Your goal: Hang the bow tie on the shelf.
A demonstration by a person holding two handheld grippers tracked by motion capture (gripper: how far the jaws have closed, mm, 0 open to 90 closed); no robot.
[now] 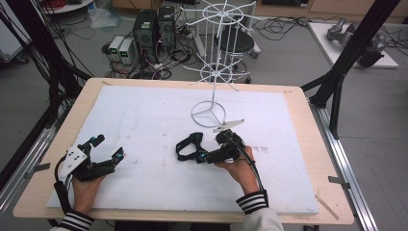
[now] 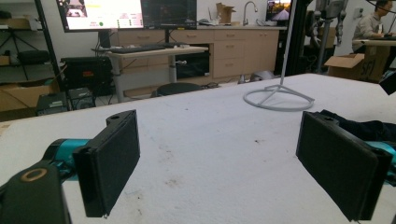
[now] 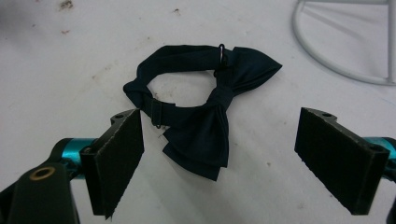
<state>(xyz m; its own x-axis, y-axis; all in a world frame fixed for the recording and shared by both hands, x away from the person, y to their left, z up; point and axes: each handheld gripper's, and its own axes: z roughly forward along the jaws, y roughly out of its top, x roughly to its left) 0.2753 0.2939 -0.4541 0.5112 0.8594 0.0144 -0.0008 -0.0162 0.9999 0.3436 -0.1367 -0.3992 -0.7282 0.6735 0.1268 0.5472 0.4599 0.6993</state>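
Note:
A dark navy bow tie (image 1: 188,147) with its strap looped lies flat on the white board (image 1: 144,120), left of centre. My right gripper (image 1: 208,147) points left at it and is open. In the right gripper view the bow tie (image 3: 201,126) lies between and just ahead of the two black jaws of the right gripper (image 3: 224,144), touching neither. My left gripper (image 1: 109,147) rests open near the board's left front. In the left gripper view, nothing is between the jaws of the left gripper (image 2: 224,158), and the bow tie (image 2: 364,128) peeks from behind the right jaw.
A tall white wire stand with spoked tiers rises from a ring base (image 1: 208,114) just behind the bow tie; the ring base (image 3: 345,60) is also at the top right of the right gripper view. The wooden table edge (image 1: 308,144) frames the board. Black frame posts (image 1: 346,62) stand at the right.

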